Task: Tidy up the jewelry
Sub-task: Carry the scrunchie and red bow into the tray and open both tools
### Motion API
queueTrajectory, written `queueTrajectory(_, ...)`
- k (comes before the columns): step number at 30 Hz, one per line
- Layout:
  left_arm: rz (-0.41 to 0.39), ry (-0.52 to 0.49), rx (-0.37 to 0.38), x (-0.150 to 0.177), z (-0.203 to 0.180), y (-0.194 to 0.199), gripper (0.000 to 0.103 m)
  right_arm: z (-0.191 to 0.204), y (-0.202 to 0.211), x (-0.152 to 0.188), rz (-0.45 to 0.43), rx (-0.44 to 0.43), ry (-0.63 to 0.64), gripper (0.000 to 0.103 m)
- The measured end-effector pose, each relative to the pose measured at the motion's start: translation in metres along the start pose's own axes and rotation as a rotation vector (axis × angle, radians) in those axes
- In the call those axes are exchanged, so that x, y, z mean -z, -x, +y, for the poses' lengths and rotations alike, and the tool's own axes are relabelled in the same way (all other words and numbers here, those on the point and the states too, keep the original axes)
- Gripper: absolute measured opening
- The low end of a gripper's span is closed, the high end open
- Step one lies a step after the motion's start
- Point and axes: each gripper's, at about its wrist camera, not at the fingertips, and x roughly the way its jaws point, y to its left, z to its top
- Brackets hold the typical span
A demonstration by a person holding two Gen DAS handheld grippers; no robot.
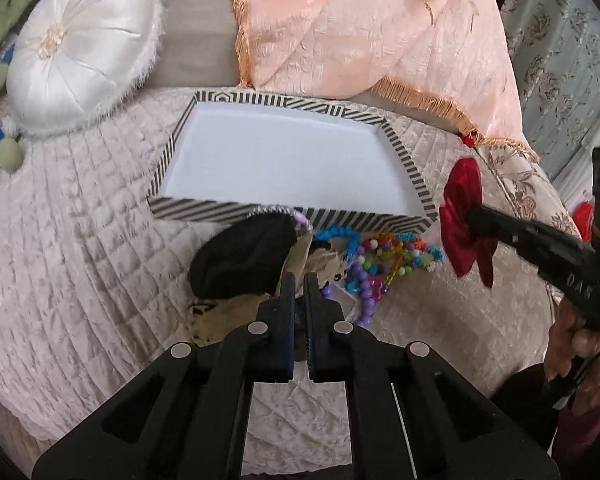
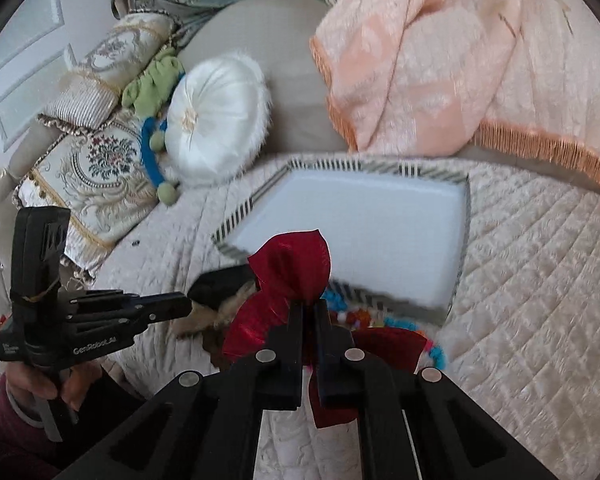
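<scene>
your right gripper (image 2: 309, 308) pinches the red satin bow (image 2: 290, 264); the empty striped-rim white tray (image 2: 458, 236) lies just beyond, far side.

Red bow (image 2: 288, 276) hides the beads (image 2: 436, 354) (colours blurred) and striped tray (image 2: 236, 222) corner

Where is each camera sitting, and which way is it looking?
Left wrist: on the left gripper, looking down its jaws at the beads and striped tray; the right gripper and a hand show at the right.
Right wrist: on the right gripper, looking down its jaws, shut on a red bow; the left gripper and its hand show at the left.
Both share the tray, beads, white cushion and peach cloth.
</scene>
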Motion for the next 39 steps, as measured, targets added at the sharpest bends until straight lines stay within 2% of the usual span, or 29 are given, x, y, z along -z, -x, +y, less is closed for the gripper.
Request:
queueTrajectory(2,0.01,-0.02,-0.001,0.001,0.0,0.0,0.003,-0.001,0.002,-0.009,-0.014,0.008,-0.002,0.005)
queueTrajectory(4,0.022,-0.036,-0.026,0.005,-0.002,-0.007,0.009,-0.001,0.004,-0.014,-0.03,0.006,-0.003,0.005)
queueTrajectory(5,0.038,-0.045,-0.037,0.007,-0.003,-0.013,0.028,-0.003,0.005,-0.014,-0.034,0.006,-0.004,0.005)
queueTrajectory(6,0.056,-0.049,-0.049,0.01,-0.002,-0.019,0.057,-0.004,0.005,-0.014,-0.035,0.005,-0.006,0.005)
queueTrajectory(7,0.066,-0.048,-0.067,0.012,-0.002,-0.025,0.064,-0.005,0.003,-0.013,-0.03,0.004,-0.009,0.005)
queueTrajectory(8,0.061,-0.051,-0.082,0.015,-0.003,-0.032,0.066,-0.005,0.002,-0.011,-0.024,0.003,-0.01,0.005)
queueTrajectory(11,0.099,-0.077,-0.151,0.02,-0.005,-0.052,0.066,-0.006,-0.004,-0.003,-0.001,-0.001,-0.008,0.005)
queueTrajectory(13,0.144,-0.076,-0.146,0.024,-0.004,-0.066,0.063,-0.007,-0.008,0.0,0.012,-0.003,-0.008,0.005)
queueTrajectory(14,0.155,-0.065,-0.139,0.026,-0.003,-0.07,0.047,-0.008,-0.009,0.002,0.015,-0.005,-0.011,0.005)
queueTrajectory(15,0.165,-0.05,-0.132,0.027,-0.001,-0.072,0.024,-0.008,-0.01,0.003,0.017,-0.006,-0.012,0.005)
queueTrajectory(18,0.16,0.01,-0.097,0.024,0.009,-0.066,0.017,-0.008,-0.011,0.003,0.016,-0.008,-0.017,0.005)
queueTrajectory(23,0.082,0.072,-0.01,0.011,0.012,-0.026,0.016,-0.007,-0.004,-0.003,-0.005,-0.008,-0.012,0.005)
queueTrajectory(29,0.0,0.056,0.001,-0.023,0.007,0.007,0.016,-0.01,0.001,-0.022,-0.035,0.019,-0.001,0.005)
queueTrajectory(34,-0.033,0.072,-0.001,-0.059,0.017,0.006,0.016,-0.025,-0.015,-0.051,-0.035,0.055,-0.006,0.005)
queueTrajectory(39,-0.021,0.098,-0.037,-0.094,0.033,-0.023,0.016,-0.048,-0.05,-0.073,0.011,0.072,-0.04,0.005)
